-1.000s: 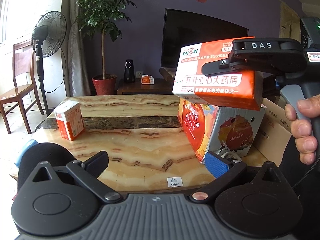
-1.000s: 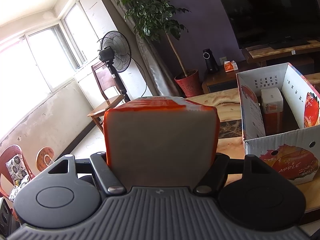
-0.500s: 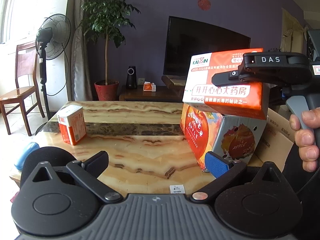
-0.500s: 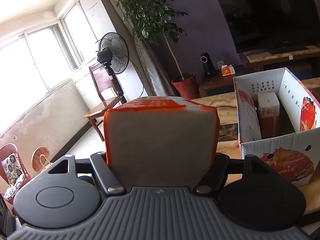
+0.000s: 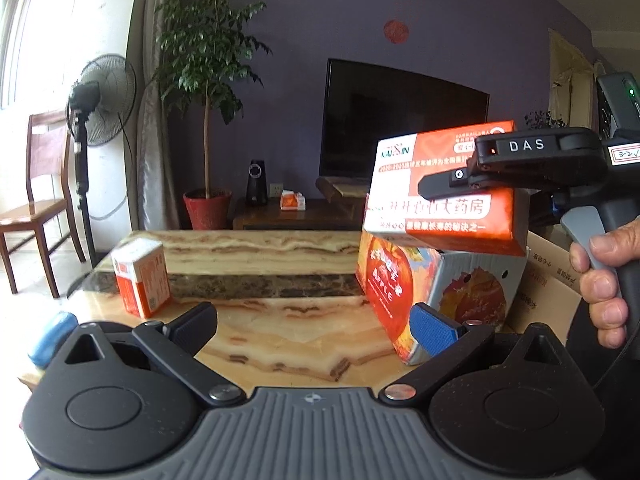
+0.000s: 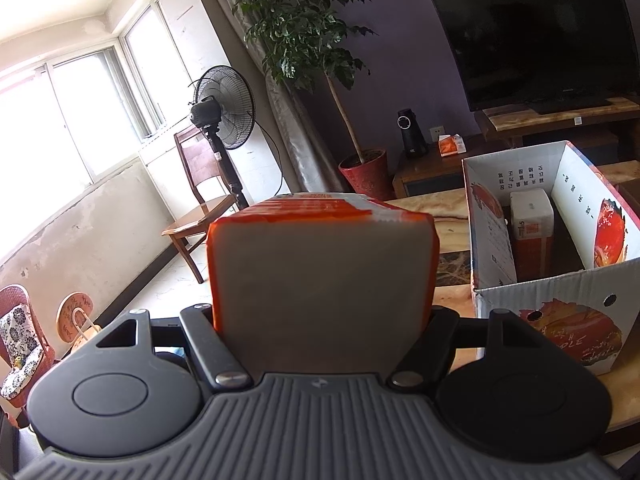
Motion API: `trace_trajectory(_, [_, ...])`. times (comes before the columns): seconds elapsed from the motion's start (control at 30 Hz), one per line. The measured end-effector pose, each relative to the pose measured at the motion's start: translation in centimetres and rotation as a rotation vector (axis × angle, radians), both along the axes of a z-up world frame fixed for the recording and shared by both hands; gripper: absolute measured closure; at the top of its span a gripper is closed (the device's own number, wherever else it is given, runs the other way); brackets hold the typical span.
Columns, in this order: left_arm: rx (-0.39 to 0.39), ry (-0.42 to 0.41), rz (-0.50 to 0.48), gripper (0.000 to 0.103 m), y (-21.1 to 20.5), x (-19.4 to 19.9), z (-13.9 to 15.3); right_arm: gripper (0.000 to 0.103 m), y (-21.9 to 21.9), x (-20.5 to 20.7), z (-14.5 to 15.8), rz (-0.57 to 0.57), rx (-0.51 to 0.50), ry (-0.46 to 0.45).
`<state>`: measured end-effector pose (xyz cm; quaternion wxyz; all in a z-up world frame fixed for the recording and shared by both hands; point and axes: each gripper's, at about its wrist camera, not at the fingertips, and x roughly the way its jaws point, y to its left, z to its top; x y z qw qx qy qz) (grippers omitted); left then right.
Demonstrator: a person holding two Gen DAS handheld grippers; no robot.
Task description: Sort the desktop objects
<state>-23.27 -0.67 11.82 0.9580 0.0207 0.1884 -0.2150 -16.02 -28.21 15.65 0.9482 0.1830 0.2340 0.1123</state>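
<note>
On the left of the marble-patterned table (image 5: 280, 332), a small orange-and-white carton (image 5: 141, 277) stands upright. The left gripper (image 5: 316, 322) hovers over the tabletop, its jaws apart with nothing between them. Further right, the right gripper (image 6: 320, 320) is clamped on a large orange-and-white printed box (image 5: 440, 196), held just above the open white apple-printed cardboard carton (image 6: 560, 240). Inside that carton another orange-and-white box (image 6: 532, 224) stands upright.
</note>
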Motion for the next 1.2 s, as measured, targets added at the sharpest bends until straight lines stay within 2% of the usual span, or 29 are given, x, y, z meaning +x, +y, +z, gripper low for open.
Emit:
trace_trajectory(0.4, [-0.028, 0.03, 0.031, 0.001, 0.6, 0.6, -0.6, 0.03, 0.9, -0.2, 0.1, 0.037, -0.018, -0.005])
trace_trajectory(0.83, [-0.005, 0.035, 0.009, 0.001, -0.1, 0.6, -0.9, 0.03, 2.1, -0.3, 0.2, 0.1, -0.038, -0.005])
trace_trajectory(1.2, [0.032, 0.053, -0.042, 0.001, -0.9, 0.7, -1.2, 0.03, 1.5, -0.4, 0.3, 0.096, 0.008, -0.003])
